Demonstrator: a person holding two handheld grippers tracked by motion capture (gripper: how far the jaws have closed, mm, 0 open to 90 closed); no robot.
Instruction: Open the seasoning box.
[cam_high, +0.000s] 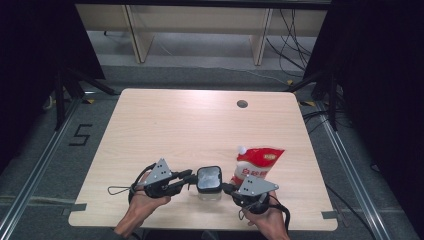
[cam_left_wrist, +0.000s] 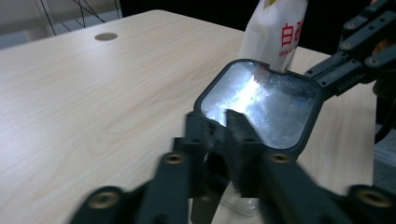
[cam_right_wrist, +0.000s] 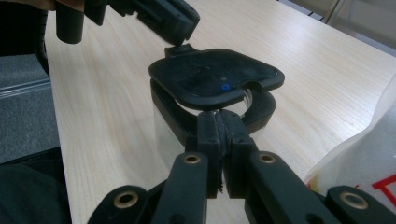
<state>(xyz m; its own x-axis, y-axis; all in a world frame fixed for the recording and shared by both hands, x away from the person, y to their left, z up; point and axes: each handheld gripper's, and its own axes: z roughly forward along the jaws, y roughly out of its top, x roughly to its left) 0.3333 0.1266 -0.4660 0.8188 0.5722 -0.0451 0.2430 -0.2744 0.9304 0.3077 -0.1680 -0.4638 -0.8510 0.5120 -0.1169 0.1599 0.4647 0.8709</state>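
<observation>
Near table's front edge, lidded clear container (cam_high: 209, 181) between left hand-held gripper (cam_high: 187, 178), right hand-held gripper (cam_high: 226, 188)

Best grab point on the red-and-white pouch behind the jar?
Likely the upper body of the pouch, below its white cap. It stands leaning toward the table's far-left, its flat printed face toward the person, so come from its open right side and pinch across the thin faces. The lidded clear jar and right tool crowd its near-left side.
</observation>
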